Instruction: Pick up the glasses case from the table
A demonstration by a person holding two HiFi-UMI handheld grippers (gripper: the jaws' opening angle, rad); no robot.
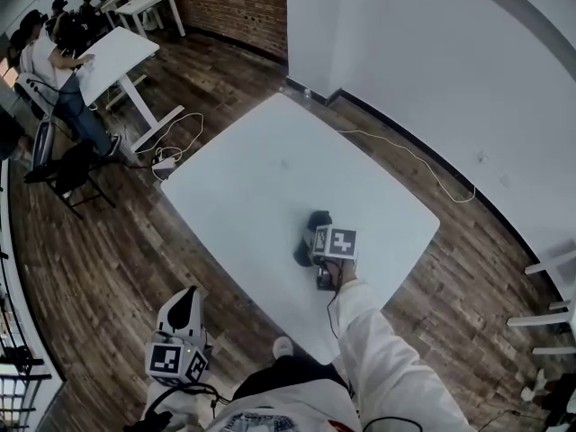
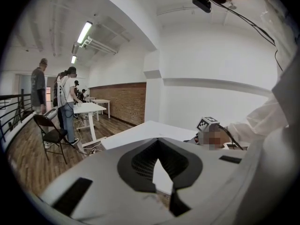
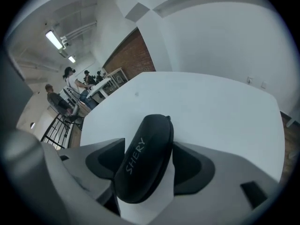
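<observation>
Hanging beside the bench (image 1: 261,169), the left hand-held gripper (image 1: 184,306) is narrow and empty. Right hand-held gripper (image 3: 147,172) gapes wide astride the glasses case (image 3: 145,153), which lies skewed on the bench between its jaws. Closing could twist the case or squirt it out.

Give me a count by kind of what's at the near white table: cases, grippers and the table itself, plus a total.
Glasses case: 1
Grippers: 2 (left gripper, right gripper)
White table: 1
Total: 4
</observation>
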